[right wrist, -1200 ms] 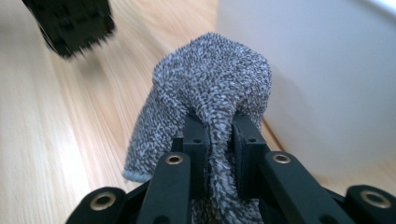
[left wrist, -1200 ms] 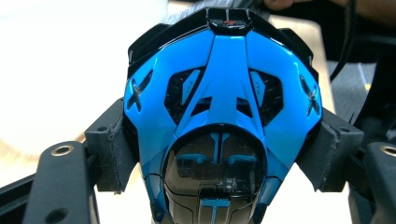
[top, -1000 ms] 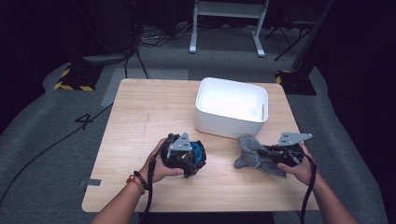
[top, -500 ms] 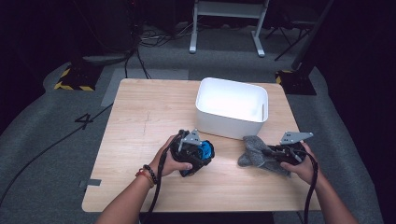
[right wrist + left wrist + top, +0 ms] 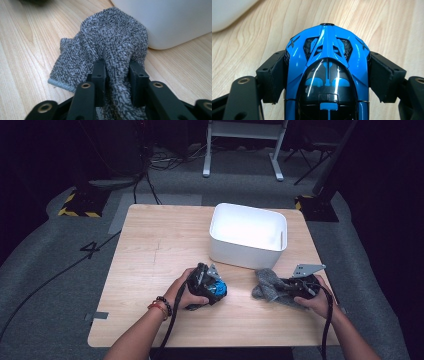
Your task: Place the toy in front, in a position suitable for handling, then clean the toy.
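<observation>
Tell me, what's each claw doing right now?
Left gripper clamped on blue toy car. Right gripper around grey sock, jaws just easing open. White bin close behind; nothing blocking.

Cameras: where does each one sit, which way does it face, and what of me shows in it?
High view: above your side, facing forward and down on the table; forearms, left gripper, right gripper.
Left gripper view: on that gripper, looking along jaws clamping the blue toy car.
Right gripper view: along jaws, just opening, pinching the grey sock.
Shared: the white bin edges both gripper views.
</observation>
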A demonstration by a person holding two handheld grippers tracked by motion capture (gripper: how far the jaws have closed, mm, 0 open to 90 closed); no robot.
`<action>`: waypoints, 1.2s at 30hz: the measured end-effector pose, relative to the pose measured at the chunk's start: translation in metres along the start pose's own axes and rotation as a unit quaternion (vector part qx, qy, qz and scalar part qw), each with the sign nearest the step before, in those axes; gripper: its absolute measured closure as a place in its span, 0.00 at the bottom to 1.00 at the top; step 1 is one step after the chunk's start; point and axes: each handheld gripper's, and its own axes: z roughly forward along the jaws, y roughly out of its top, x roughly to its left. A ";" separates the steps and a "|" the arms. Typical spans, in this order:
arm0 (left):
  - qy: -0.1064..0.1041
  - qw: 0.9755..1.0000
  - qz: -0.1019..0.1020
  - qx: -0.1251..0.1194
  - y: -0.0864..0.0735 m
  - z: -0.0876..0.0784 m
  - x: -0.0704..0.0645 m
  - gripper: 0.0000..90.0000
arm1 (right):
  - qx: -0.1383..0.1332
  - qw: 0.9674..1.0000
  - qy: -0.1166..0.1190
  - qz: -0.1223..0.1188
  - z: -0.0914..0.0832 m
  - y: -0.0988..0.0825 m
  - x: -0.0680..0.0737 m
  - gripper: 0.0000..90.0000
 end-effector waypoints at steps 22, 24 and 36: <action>0.013 0.999 -0.016 0.037 0.006 0.000 0.003 0.18 | 0.015 1.000 0.001 0.013 0.008 -0.002 0.001 0.42; 0.014 0.999 -0.018 0.022 0.007 -0.006 0.003 0.18 | 0.016 1.000 -0.008 0.015 0.008 -0.002 0.001 0.35; 0.033 0.997 0.000 -0.069 -0.002 -0.048 0.003 0.18 | -0.020 1.000 0.011 0.009 0.001 0.008 0.005 0.23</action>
